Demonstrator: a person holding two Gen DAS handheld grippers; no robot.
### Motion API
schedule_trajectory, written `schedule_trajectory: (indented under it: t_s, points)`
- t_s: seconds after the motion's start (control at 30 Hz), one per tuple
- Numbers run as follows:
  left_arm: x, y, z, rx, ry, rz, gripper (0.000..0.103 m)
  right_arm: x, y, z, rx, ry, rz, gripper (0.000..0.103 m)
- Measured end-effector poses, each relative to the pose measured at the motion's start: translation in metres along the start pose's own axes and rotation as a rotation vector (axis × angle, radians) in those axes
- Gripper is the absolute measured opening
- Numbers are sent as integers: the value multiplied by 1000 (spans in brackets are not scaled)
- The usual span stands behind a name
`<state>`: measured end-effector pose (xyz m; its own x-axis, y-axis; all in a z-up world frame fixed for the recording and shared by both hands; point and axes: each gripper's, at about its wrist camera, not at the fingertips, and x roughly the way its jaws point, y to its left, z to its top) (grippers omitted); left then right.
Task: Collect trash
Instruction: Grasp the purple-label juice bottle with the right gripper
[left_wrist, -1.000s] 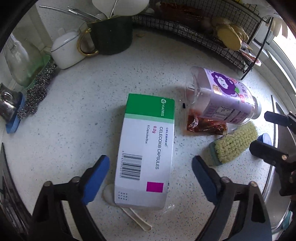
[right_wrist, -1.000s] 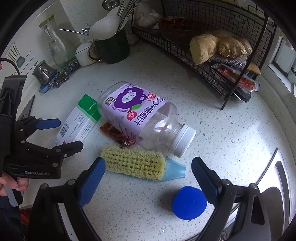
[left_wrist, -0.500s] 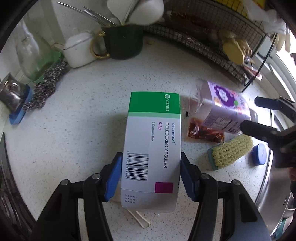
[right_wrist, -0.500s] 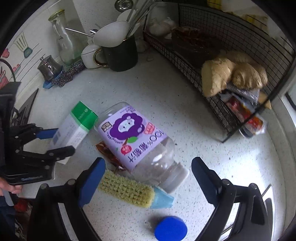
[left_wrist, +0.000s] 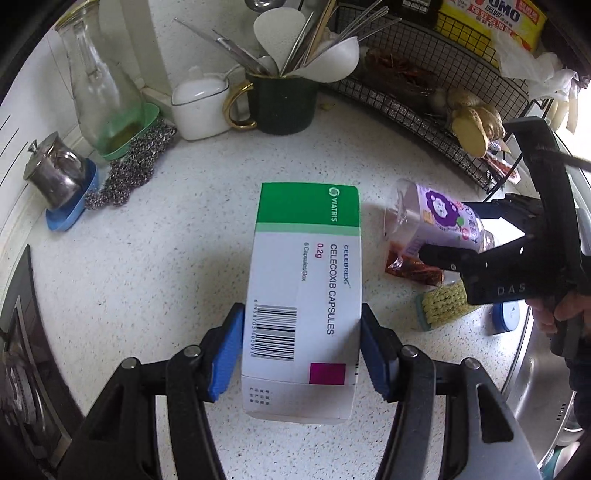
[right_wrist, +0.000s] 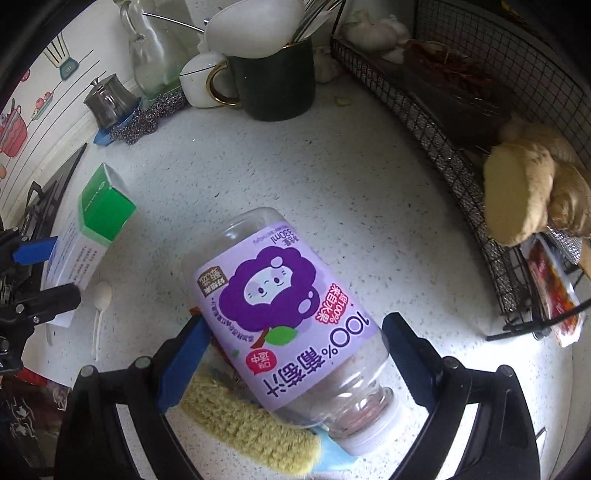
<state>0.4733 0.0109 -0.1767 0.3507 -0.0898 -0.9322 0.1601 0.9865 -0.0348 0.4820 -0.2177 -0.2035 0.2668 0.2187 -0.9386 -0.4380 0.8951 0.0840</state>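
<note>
We see the white-and-green cardboard capsule box (left_wrist: 304, 295) pinched at its near end between the blue pads of the left gripper (left_wrist: 302, 354), one pad flat against each long side, its green end pointing away from us. From the right wrist camera the box (right_wrist: 88, 236) appears lifted clear of the white speckled countertop (left_wrist: 192, 258), and a small white plastic spoon (right_wrist: 100, 299) lies on the counter just beside it.

To the right lies the clear plastic juice bottle with a purple label (right_wrist: 291, 317), on its side with its white cap toward us. The right gripper (right_wrist: 295, 354) is spread wide around it — the left pad is at the label's edge, and we cannot tell whether it touches, while the right pad stands clear of the bottle. Under the bottle's near left side we find a yellow-bristled scrub brush with a pale blue back (right_wrist: 251, 428), and a dark red sauce sachet (left_wrist: 413, 271) lies just beside the bottle. A blue round lid (left_wrist: 506, 315) sits near the brush, close to the steel sink (left_wrist: 535, 387).

Far across the counter stand a dark green mug with a gold handle full of utensils (left_wrist: 282, 103), a white lidded pot (left_wrist: 201, 105), a clear glass carafe (left_wrist: 99, 85), a steel-wool scourer (left_wrist: 129, 170) and a small steel pot on a blue dish (left_wrist: 55, 173). At the far right a black wire rack (right_wrist: 480, 122) holds pieces of ginger (right_wrist: 532, 184).
</note>
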Motion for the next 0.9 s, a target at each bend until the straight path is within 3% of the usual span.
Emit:
schedule_trajectory:
  t_s: [0.23,0.37,0.9]
  points:
    - [2,0,-8,-13,9,9,57,-1,11,-4,-65,-30,-28,83]
    - [1,-2,-10,-17,6,19,57,-11,11,-12,-39,-69,-35,81]
    - [-52,-10,-32,0,-70,16,57,-98,46,-49,-19,-183,-63,79]
